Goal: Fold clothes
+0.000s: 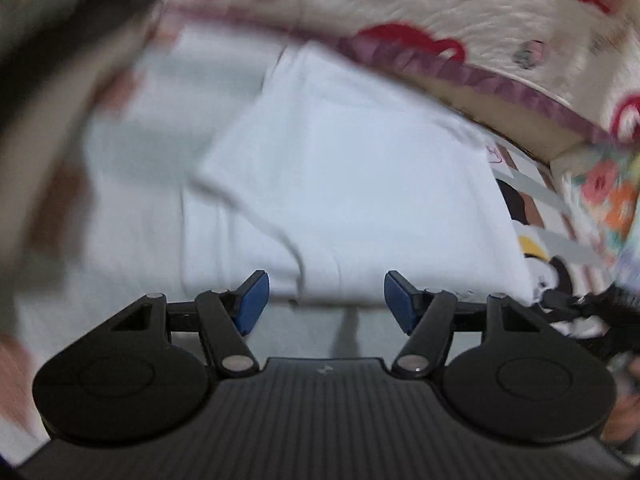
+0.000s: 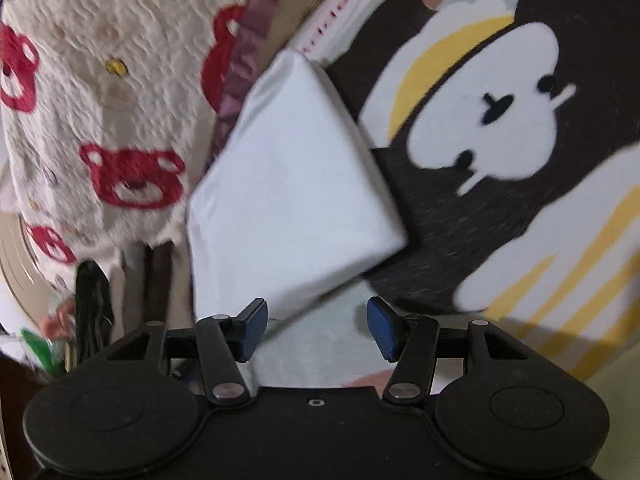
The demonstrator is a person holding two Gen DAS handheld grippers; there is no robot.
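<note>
The white garment (image 2: pixel 288 184) sits mid-frame already folded into a compact square (looks basically done); both grippers' jaws gape, holding nothing.

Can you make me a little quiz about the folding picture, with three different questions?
1. True or false: the right tool grips the white cloth.
2. What colour are the bears on the blanket? A green, B red, C blue.
3. Fill in: the left tool is ___.

Key: 1 false, both tools are open and hold nothing. 2 B. 3 open.
</note>
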